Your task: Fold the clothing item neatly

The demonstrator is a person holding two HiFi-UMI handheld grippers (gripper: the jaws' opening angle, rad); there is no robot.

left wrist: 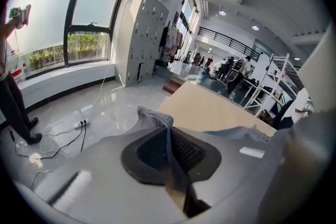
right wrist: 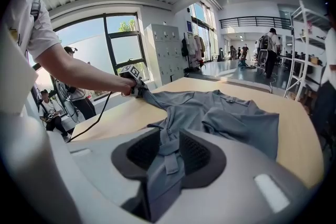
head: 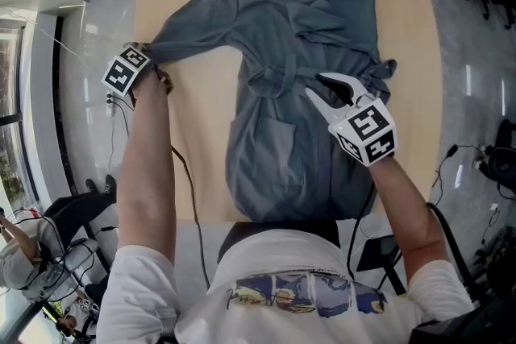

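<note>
Person (head: 282,286): white printed top at the table's near edge, both forearms reaching forward.
Left gripper (head: 147,54): clenched on a cuff at the table's left edge, with grey cloth nipped between its pads.
Long sleeve (head: 193,32): drawn out straight to the left and not yet folded in.
Garment (head: 282,149): grey, front up, with the collar far and the hem near, lying along the middle of the table.
Tie (head: 270,80): knotted at the waist.
Right gripper (head: 324,90): released, jaws apart, over the waist just right of the knot. The tie shows in the gap and no pinch is evident.
Other sleeve (head: 334,8): lies across the chest, seemingly already folded in.
Table (head: 411,109): pale wood, with bare strips on either side of the garment.
Done, as judged: garment spread flat and one sleeve turned inward.
Left, as judged: bring the held sleeve across the chest, then fold the body from the hem toward the collar.
</note>
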